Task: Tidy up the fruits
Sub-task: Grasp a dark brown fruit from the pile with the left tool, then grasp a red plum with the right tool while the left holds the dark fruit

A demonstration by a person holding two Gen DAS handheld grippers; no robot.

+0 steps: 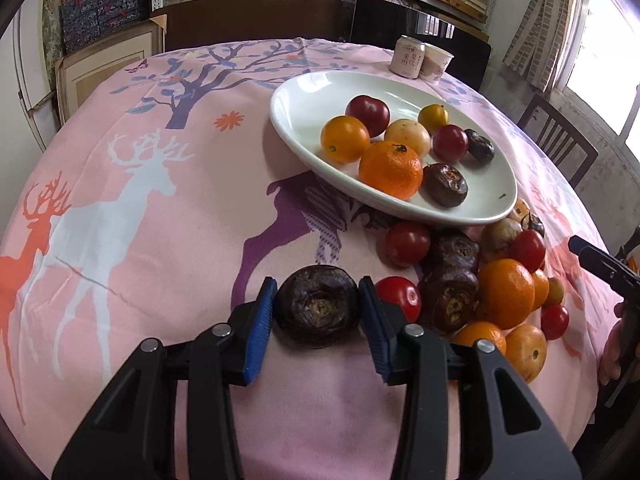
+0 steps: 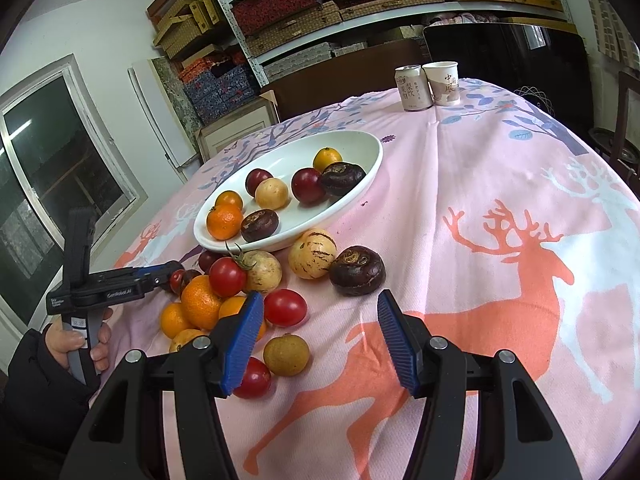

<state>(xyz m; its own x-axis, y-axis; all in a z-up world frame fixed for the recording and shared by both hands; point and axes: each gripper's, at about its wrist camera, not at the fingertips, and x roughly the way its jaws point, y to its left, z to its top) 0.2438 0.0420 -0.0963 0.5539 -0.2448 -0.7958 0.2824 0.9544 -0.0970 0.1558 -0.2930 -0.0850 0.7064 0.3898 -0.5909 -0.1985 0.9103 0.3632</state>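
Dark water chestnut [image 1: 318,306] snug between left gripper [image 1: 318,312] jaws, grasped; right gripper [image 2: 320,340] jaws spread, empty.

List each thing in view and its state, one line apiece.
Left gripper: jaws around a water chestnut, pads at its sides.
Water chestnut: on the cloth, between the left pads.
Right gripper: open, empty, above the cloth.
Plate: upright, part filled with fruit.
Loose pile: on the cloth beside the plate.
Can: upright.
Cup: upright, beside the can.
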